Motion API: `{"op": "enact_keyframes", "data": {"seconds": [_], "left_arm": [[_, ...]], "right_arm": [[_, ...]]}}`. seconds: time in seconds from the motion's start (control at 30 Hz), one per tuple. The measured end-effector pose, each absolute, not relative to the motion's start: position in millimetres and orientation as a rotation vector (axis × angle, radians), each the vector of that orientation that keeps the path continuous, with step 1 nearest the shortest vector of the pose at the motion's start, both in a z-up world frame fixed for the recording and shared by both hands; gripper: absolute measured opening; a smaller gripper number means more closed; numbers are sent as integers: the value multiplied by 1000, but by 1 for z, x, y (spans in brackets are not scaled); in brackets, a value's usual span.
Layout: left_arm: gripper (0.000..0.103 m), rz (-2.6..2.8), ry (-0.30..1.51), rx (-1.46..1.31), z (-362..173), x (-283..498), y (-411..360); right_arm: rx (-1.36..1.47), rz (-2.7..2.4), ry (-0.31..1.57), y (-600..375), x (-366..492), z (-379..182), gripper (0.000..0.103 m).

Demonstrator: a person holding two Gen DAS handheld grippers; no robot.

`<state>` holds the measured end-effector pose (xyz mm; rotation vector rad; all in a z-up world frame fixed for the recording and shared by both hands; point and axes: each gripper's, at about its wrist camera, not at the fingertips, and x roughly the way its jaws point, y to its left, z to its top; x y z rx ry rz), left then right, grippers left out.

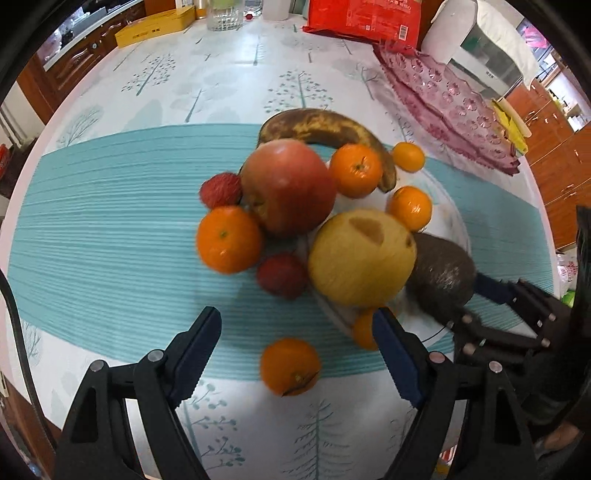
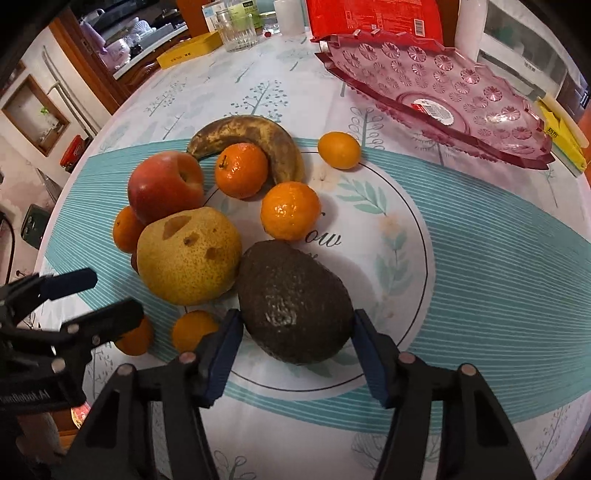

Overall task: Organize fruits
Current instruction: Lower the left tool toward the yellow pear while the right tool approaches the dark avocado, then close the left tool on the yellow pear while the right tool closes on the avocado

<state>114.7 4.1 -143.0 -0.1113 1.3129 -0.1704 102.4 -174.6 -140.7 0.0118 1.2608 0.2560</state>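
Note:
Fruit is piled on a white plate (image 2: 402, 236) on a teal mat: a red apple (image 1: 288, 186), a yellow pear (image 1: 362, 256), a brown banana (image 1: 321, 125), several tangerines, lychees (image 1: 282, 275) and a dark avocado (image 2: 293, 301). My right gripper (image 2: 295, 332) has its pads on both sides of the avocado, which lies on the plate. My left gripper (image 1: 295, 332) is open and empty above a loose tangerine (image 1: 290, 365) on the mat's front edge. The right gripper also shows in the left wrist view (image 1: 480, 295).
A pink glass fruit dish (image 2: 443, 88) stands at the back right beside a red bag (image 2: 373, 18). A glass (image 2: 236, 29) and a yellow box (image 2: 188, 50) stand at the far edge. A small orange (image 2: 339, 149) sits at the plate's far rim.

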Motion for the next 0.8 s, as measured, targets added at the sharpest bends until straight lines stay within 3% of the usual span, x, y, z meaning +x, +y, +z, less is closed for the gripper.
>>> {"op": "enact_keyframes", "data": {"seconds": [0.37,0.63,0.73,0.8], "left_arm": [[83,-203,1347,-126,-152,136,-22],[86,-166,1283,28,-154,145,-58],[83,-160,1268,69,-155,145,-65],[72,-194,1253,83,-154,143,-70]], "right_arm": [[67,188,1244,-201,93,-138,59],[76,171,1235,-207,87,-138,59],[79,163,1230,-209,84,-138,59],[84,159,1229,-211,83,-138,59]]}}
